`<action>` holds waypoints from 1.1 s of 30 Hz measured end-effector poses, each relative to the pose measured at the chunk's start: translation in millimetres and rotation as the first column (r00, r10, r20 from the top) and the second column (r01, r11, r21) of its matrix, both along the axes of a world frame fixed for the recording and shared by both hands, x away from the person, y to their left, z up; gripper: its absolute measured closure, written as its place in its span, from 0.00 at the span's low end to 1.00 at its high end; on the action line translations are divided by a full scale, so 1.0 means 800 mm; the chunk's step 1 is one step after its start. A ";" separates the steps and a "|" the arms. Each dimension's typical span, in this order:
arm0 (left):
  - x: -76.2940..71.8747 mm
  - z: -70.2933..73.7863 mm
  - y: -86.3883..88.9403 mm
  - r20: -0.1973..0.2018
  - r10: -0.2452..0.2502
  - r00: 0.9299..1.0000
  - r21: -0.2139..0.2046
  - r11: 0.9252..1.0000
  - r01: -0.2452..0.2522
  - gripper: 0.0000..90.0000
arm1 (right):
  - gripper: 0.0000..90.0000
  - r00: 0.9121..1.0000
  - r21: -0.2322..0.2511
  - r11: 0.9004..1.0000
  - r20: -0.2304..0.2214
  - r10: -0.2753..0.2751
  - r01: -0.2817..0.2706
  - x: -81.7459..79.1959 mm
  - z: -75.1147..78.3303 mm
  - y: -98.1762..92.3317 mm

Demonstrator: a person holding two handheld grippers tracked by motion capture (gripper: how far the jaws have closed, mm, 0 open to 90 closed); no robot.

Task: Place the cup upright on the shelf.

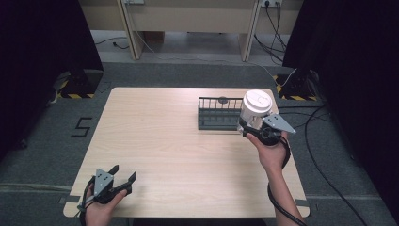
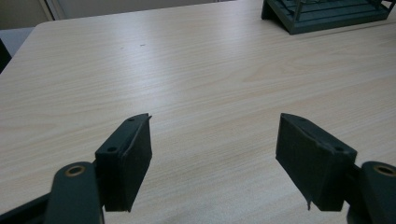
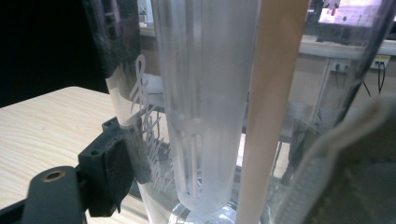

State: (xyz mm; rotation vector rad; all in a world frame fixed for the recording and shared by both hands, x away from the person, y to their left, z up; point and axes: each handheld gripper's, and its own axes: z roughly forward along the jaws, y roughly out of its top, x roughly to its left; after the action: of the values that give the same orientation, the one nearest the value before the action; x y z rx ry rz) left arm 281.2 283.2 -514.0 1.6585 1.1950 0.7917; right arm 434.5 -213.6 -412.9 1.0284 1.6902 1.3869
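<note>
Bottle [image 1: 255, 109]: clear-walled, white lid on top, pale inner tube and white script on the wall [image 3: 205, 116]; held above the table's right side, just right of the rack.
Table [image 1: 164, 141]: light wood grain.
Rack [image 1: 219, 114]: dark wire, far right of centre, standing on the table.
Right gripper [image 1: 256, 126]: raised in the person's right hand, jaws clamped on the bottle's wall.
Left gripper [image 1: 123, 175]: low at the near left corner, jaws spread wide with bare table between them [image 2: 215, 158].
</note>
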 end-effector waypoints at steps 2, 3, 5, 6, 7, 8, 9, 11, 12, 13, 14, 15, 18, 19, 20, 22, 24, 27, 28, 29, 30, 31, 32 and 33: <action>0.000 0.000 0.000 0.000 0.000 1.000 -0.001 1.000 0.000 0.29 | 0.21 1.000 0.000 1.000 -0.001 -0.001 0.001 0.002 0.002 0.002; 0.000 0.000 0.000 0.001 0.001 1.000 -0.001 1.000 -0.001 0.29 | 0.21 1.000 -0.001 1.000 -0.001 -0.002 0.002 0.003 0.002 0.002; 0.000 0.000 0.000 0.001 0.002 1.000 -0.001 1.000 -0.002 0.29 | 0.21 1.000 -0.002 1.000 0.001 -0.001 0.001 0.005 0.004 0.004; 0.000 0.000 0.000 0.000 0.002 1.000 -0.002 1.000 -0.002 0.29 | 0.21 1.000 0.000 1.000 0.002 -0.002 0.002 0.006 0.005 0.005; 0.000 0.000 0.000 0.000 0.002 1.000 -0.002 1.000 -0.002 0.29 | 0.21 1.000 0.000 1.000 0.002 -0.002 0.002 0.006 0.005 0.005; 0.000 0.000 0.000 0.000 0.002 1.000 -0.003 1.000 -0.002 0.29 | 0.21 1.000 0.000 1.000 0.004 -0.002 0.002 0.008 0.008 0.006; 0.000 0.000 0.000 0.000 0.002 1.000 -0.003 1.000 -0.002 0.29 | 0.21 1.000 -0.001 1.000 0.006 -0.003 0.003 0.010 0.009 0.007; 0.000 0.000 0.000 0.000 0.001 1.000 -0.003 1.000 -0.001 0.29 | 0.21 1.000 0.002 1.000 0.006 -0.002 0.002 0.012 0.011 0.009; 0.000 0.000 0.000 0.000 0.001 1.000 -0.003 1.000 -0.001 0.29 | 0.21 1.000 0.002 1.000 0.008 -0.001 0.001 0.013 0.012 0.010; 0.000 0.000 0.000 0.000 0.001 1.000 -0.003 1.000 -0.001 0.29 | 0.21 1.000 0.001 1.000 0.010 -0.003 0.003 0.014 0.013 0.011; 0.000 0.000 0.000 0.000 0.001 1.000 -0.003 1.000 -0.001 0.29 | 0.21 1.000 0.001 1.000 0.010 -0.003 0.003 0.014 0.013 0.011; 0.000 0.000 0.000 0.000 0.002 1.000 -0.004 1.000 -0.002 0.29 | 0.21 1.000 0.003 1.000 0.010 -0.002 0.001 0.015 0.014 0.012; 0.000 0.000 0.000 0.000 0.002 1.000 -0.005 1.000 -0.002 0.29 | 0.21 1.000 0.002 1.000 0.009 0.000 0.000 0.018 0.015 0.015; 0.000 0.000 0.000 0.000 0.002 1.000 -0.005 1.000 -0.002 0.29 | 0.21 1.000 0.002 1.000 0.009 0.000 0.000 0.018 0.015 0.015; 0.000 0.000 0.001 -0.001 0.002 1.000 -0.005 1.000 -0.002 0.29 | 0.21 1.000 0.004 1.000 0.011 0.001 -0.001 0.020 0.016 0.016; 0.000 0.000 0.001 -0.001 0.002 1.000 -0.006 1.000 -0.002 0.29 | 0.21 1.000 0.007 1.000 0.011 0.000 0.000 0.022 0.018 0.018; 0.000 0.000 0.001 -0.001 0.002 1.000 -0.007 1.000 -0.002 0.29 | 0.21 1.000 0.007 1.000 0.011 -0.001 0.001 0.024 0.018 0.019; 0.000 0.000 0.001 -0.001 0.002 1.000 -0.008 1.000 -0.002 0.29 | 0.21 1.000 0.010 1.000 0.012 -0.002 0.002 0.028 0.019 0.020; 0.000 0.000 0.001 -0.001 0.002 1.000 -0.008 1.000 -0.002 0.29 | 0.21 1.000 0.012 1.000 0.009 -0.004 0.004 0.028 0.019 0.020; 0.000 0.000 0.001 -0.001 0.002 1.000 -0.008 1.000 -0.002 0.29 | 0.21 1.000 0.014 1.000 0.008 -0.005 0.005 0.029 0.019 0.021; 0.000 0.000 0.001 -0.001 0.002 1.000 -0.008 1.000 -0.002 0.29 | 0.21 1.000 0.014 1.000 0.008 -0.005 0.005 0.030 0.020 0.021; 0.000 0.000 0.001 -0.001 0.002 1.000 -0.009 1.000 -0.003 0.29 | 0.21 1.000 0.014 1.000 0.009 -0.006 0.006 0.031 0.021 0.021; 0.000 0.000 0.001 -0.001 0.002 1.000 -0.009 1.000 -0.003 0.29 | 0.21 1.000 0.014 1.000 0.009 -0.006 0.006 0.031 0.021 0.021; 0.000 0.000 0.001 -0.001 0.002 1.000 -0.008 1.000 -0.003 0.29 | 0.21 1.000 0.016 1.000 0.009 -0.008 0.008 0.034 0.022 0.022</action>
State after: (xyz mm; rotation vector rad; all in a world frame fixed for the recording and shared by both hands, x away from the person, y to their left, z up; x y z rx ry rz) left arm 281.2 283.9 -514.1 1.6510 1.1998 0.7865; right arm 461.4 -195.6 -395.3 1.0352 1.6697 1.3997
